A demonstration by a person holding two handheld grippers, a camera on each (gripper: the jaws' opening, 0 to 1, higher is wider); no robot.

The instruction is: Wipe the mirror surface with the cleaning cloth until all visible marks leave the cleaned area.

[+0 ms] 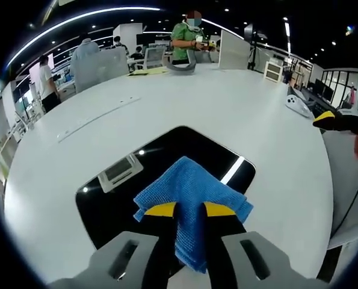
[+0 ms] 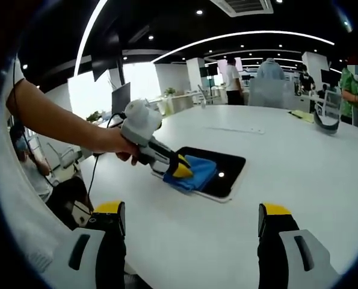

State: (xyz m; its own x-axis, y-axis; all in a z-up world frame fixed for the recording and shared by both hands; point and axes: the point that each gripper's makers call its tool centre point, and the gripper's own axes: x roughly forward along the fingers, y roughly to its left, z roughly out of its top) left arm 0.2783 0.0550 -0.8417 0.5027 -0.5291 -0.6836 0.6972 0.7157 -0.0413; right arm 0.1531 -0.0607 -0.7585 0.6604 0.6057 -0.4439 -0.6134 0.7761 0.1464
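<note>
A dark rectangular mirror [image 1: 191, 150] lies flat on the white table [image 1: 227, 108]. On its near part rests a blue cleaning cloth [image 1: 191, 192], with my left gripper [image 1: 189, 211] shut on it, yellow tips pressed into the fabric. In the right gripper view the same mirror [image 2: 224, 168] lies mid-table, the cloth [image 2: 197, 171] on its left end, held by the left gripper [image 2: 182, 168] in a person's hand. My right gripper [image 2: 191, 220] stands open over bare table, well short of the mirror, nothing between its fingers.
A long flat strip [image 1: 97, 117] lies on the table beyond the mirror. People stand at the far side, with chairs, screens and desks behind. A white device [image 1: 299, 105] sits near the table's right edge. Cables hang by the person's arm [image 2: 58, 123].
</note>
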